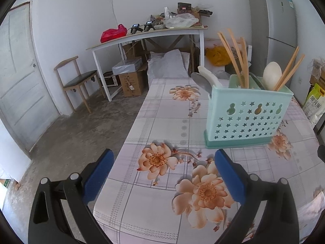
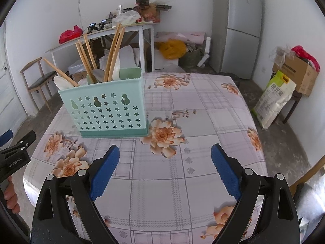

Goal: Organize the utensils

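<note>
A mint-green utensil holder (image 1: 246, 116) with star cut-outs stands upright on the flowered tablecloth (image 1: 162, 122). It also shows in the right wrist view (image 2: 109, 109). It holds several wooden chopsticks (image 1: 235, 57), a white spoon (image 1: 272, 75) and a metal spoon (image 1: 200, 81). In the right wrist view the chopsticks (image 2: 113, 52) and white spoon (image 2: 61, 82) stick out of its top. My left gripper (image 1: 162, 172) is open and empty, near the table's left front edge. My right gripper (image 2: 165, 168) is open and empty, in front of the holder.
A white side table (image 1: 146, 36) with clutter stands at the back wall, with a chair (image 1: 77, 79) and boxes beside it. A fridge (image 2: 237, 26) stands at the back right. A rice sack (image 2: 272, 99) and cardboard box (image 2: 294, 71) sit right of the table.
</note>
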`<state>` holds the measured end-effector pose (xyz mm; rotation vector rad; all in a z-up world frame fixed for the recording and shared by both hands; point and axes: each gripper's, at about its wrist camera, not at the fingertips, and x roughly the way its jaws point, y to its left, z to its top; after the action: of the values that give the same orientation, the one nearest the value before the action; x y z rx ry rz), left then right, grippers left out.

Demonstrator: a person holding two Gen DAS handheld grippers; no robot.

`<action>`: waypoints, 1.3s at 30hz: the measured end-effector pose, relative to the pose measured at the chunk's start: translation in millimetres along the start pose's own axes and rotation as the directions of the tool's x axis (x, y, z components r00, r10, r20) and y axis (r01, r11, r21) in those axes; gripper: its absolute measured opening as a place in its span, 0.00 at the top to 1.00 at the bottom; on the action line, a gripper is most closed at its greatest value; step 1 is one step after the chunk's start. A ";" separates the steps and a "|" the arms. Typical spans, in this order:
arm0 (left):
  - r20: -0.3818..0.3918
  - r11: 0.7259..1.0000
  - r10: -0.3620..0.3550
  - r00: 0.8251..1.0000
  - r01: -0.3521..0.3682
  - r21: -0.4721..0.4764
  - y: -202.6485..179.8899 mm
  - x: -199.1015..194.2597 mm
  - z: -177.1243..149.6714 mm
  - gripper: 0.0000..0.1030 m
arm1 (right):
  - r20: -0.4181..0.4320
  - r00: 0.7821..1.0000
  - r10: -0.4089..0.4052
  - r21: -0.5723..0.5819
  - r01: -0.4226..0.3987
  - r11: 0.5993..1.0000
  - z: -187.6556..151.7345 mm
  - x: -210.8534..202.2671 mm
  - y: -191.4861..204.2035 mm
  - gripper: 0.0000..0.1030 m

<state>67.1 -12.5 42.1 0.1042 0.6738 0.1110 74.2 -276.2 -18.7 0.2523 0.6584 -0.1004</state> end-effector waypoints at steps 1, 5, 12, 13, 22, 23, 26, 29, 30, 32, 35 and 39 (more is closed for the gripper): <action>-0.002 1.000 0.002 1.000 -0.002 -0.001 1.1 -0.1 -0.1 0.05 | 0.000 1.000 0.001 -0.001 -0.001 1.000 -0.1 0.2 0.5 0.15; -0.010 1.000 0.004 1.000 -0.004 -0.003 3.0 0.4 -1.3 0.05 | 0.001 1.000 0.002 -0.004 -0.002 1.000 0.0 -0.3 2.1 0.15; -0.021 1.000 0.006 1.000 -0.005 0.013 2.6 -0.2 -2.6 0.05 | 0.005 1.000 0.003 -0.005 -0.003 1.000 0.4 -2.0 2.6 0.15; -0.022 1.000 0.006 1.000 -0.005 0.015 2.7 -0.6 -2.7 0.05 | 0.005 1.000 0.004 -0.004 -0.004 1.000 0.3 -1.9 2.9 0.15; -0.016 1.000 0.011 1.000 -0.011 0.018 2.8 -2.1 -2.9 0.05 | 0.004 1.000 0.006 -0.008 -0.005 1.000 -0.5 -2.9 5.4 0.15; -0.016 1.000 0.012 1.000 -0.012 0.018 2.9 -2.2 -3.2 0.05 | 0.003 1.000 0.006 -0.007 -0.006 1.000 -0.7 -2.8 5.4 0.15; -0.019 1.000 0.014 1.000 -0.014 0.013 4.3 -2.1 -3.9 0.05 | 0.006 1.000 0.006 -0.006 -0.006 1.000 -0.8 -3.1 5.5 0.15; -0.024 1.000 0.014 1.000 -0.013 0.009 5.8 -2.2 -3.9 0.05 | 0.006 1.000 0.005 -0.006 -0.005 1.000 -0.9 -3.4 5.2 0.15; -0.026 1.000 0.013 1.000 -0.013 0.008 5.9 -2.1 -4.0 0.05 | 0.006 1.000 0.006 -0.006 -0.006 1.000 -0.9 -3.4 5.1 0.15; -0.029 1.000 0.013 1.000 -0.013 0.007 6.3 -1.3 -3.6 0.05 | 0.006 1.000 0.006 -0.005 -0.006 1.000 -0.8 -3.4 5.0 0.15; -0.028 1.000 0.013 1.000 -0.013 0.006 6.5 -0.8 -3.5 0.05 | 0.006 1.000 0.005 -0.007 -0.005 1.000 -0.8 -3.4 5.2 0.15; -0.028 1.000 0.013 1.000 -0.013 0.006 6.6 -0.8 -3.6 0.05 | 0.006 1.000 0.006 -0.006 -0.006 1.000 -0.9 -3.6 5.3 0.15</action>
<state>63.8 -5.9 40.7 0.1131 0.7016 0.1228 71.7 -270.8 -16.0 0.2476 0.6518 -0.0934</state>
